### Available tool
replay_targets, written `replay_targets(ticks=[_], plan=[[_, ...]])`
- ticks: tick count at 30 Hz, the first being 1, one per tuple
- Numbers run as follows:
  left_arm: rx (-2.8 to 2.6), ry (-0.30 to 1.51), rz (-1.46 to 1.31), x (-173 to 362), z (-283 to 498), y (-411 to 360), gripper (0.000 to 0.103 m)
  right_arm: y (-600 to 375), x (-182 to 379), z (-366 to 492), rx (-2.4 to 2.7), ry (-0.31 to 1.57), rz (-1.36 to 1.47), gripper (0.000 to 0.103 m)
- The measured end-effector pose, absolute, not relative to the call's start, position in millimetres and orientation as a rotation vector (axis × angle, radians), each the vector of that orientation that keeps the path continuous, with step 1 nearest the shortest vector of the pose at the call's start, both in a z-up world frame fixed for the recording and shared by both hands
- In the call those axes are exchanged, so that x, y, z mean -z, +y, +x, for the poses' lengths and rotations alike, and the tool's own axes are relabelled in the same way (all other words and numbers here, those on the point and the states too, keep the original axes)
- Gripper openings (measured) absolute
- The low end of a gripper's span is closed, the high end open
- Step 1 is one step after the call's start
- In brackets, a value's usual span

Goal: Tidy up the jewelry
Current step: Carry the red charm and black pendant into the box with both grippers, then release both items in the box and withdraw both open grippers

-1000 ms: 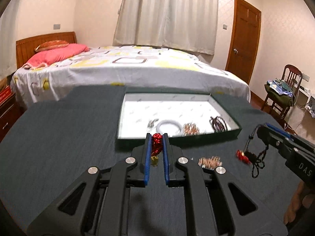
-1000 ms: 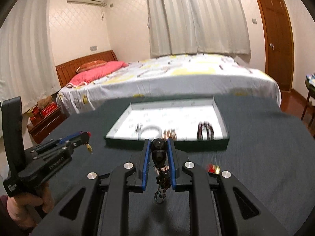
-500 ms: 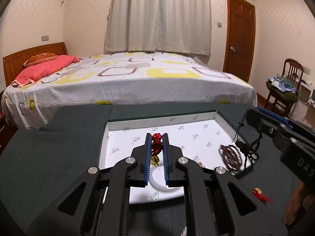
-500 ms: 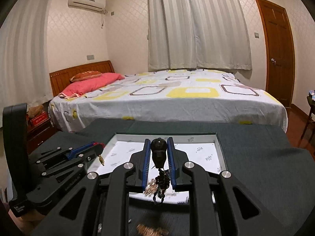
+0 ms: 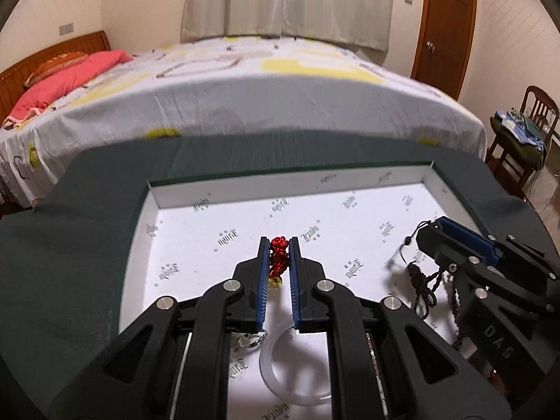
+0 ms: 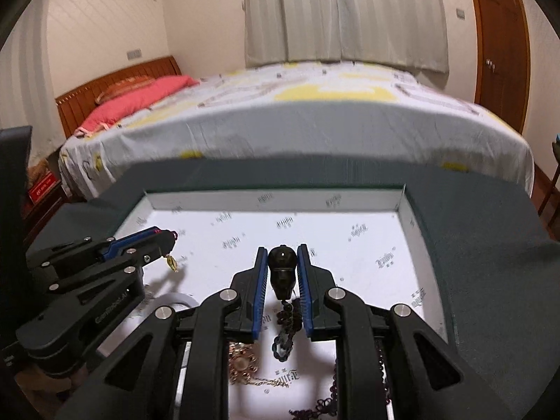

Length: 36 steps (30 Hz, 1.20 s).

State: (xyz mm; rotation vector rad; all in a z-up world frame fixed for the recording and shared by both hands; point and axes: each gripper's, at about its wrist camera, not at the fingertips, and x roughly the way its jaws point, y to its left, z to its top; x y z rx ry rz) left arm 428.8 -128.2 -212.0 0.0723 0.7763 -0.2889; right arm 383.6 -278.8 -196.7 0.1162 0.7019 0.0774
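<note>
My left gripper (image 5: 278,245) is shut on a red knotted cord charm (image 5: 279,257) with a small gold bead hanging under it, held over the white-lined tray (image 5: 217,210). My right gripper (image 6: 282,250) is shut on a dark carved bead pendant (image 6: 282,271) with a dark braided cord dangling below, also over the tray (image 6: 350,210). The right gripper also shows at the right of the left wrist view (image 5: 428,232), and the left gripper at the left of the right wrist view (image 6: 171,236).
A white bangle (image 5: 280,367), a gold necklace (image 6: 245,367) and dark beads (image 6: 332,402) lie in the tray's near part. The tray sits on a dark green cloth table (image 5: 70,262). A bed (image 5: 245,87) stands beyond, and a chair (image 5: 525,133) at the right.
Both grippers have moved forward from in front of the tray to above its inside, each still holding its piece. The cameras now tilt down at the tray floor.
</note>
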Motion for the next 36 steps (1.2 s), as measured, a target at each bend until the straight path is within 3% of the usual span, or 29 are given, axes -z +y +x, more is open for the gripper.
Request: replay_targets(ticks=[9, 11, 13, 15, 19, 26, 36], plan=[[0.293, 0.814, 0.091, 223, 437, -133, 0.014, -280, 210, 395, -0.063, 0.774, 0.116, 0.018], [0.286, 0.815, 0.098, 223, 437, -133, 0.028, -281, 210, 397, -0.066, 0.781, 0.12, 0.019], [0.287, 0.817, 0.094, 223, 437, -133, 0.036, -281, 210, 396, -0.065, 0.781, 0.12, 0.026], [0.289, 0.81, 0.089, 221, 436, -133, 0.047, -282, 210, 396, -0.056, 0.776, 0.115, 0.049], [0.284, 0.803, 0.081, 219, 435, -130, 0.059, -284, 210, 393, -0.05, 0.759, 0.123, 0.05], [0.292, 0.75, 0.086, 206, 417, -124, 0.069, -283, 199, 378, -0.028, 0.699, 0.101, 0.051], [0.264, 0.596, 0.086, 169, 359, -111, 0.076, -284, 166, 331, 0.004, 0.568, 0.089, 0.052]])
